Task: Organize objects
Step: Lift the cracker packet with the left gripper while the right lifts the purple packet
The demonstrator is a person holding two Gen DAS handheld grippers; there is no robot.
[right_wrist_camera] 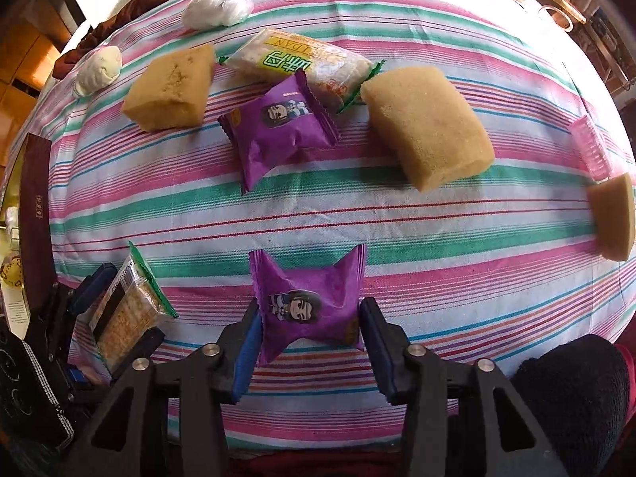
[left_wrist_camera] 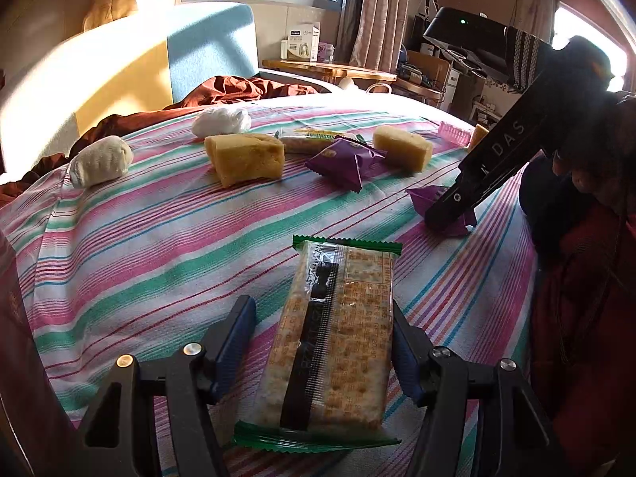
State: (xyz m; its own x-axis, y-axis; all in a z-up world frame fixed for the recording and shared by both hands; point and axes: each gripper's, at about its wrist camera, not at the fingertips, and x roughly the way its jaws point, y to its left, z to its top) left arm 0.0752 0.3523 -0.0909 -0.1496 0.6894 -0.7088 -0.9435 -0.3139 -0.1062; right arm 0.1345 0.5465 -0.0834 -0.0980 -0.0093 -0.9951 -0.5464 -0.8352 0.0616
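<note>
Right gripper (right_wrist_camera: 310, 318): pointing down at the bed, its blue pads pinching a purple snack packet (right_wrist_camera: 308, 304) from both sides; the wrapper is crumpled inward where the pads press.
Left gripper (left_wrist_camera: 324, 342): clamped on a cracker pack (left_wrist_camera: 334, 334), one pad on each long edge, the pack jutting forward over the striped bedsheet (left_wrist_camera: 139, 246).
Held purple packet, look: glossy purple foil, serrated ends, a small cartoon face printed near the lower middle.
Cracker pack, look: clear wrap with green crimped ends, a dark band down its length, tan crackers showing through.
Purple packets, count: two. The second purple packet (right_wrist_camera: 280, 129) lies loose at 12 o'clock from the right gripper, well apart from it.
Cracker packs, count: two. The second cracker pack (right_wrist_camera: 302, 63), with a yellow-green label, lies just beyond the loose purple packet, touching or nearly touching it.
Yellow sponge blocks, count: three. The left block (right_wrist_camera: 171, 89) is at 11 o'clock, the large block (right_wrist_camera: 427, 127) at 1 o'clock, the edge block (right_wrist_camera: 612, 218) at 3 o'clock at the rim of the right wrist view.
White wrapped lumps, count: two. One white lump (right_wrist_camera: 216, 10) and a paler lump (right_wrist_camera: 99, 71), both at 10 to 11 o'clock near the far edge of the sheet.
Pink ridged piece (right_wrist_camera: 592, 147): one, at 2 o'clock, just beside the edge block.
Containers: I cannot make out any on the sheet; everything lies straight on the cloth.
</note>
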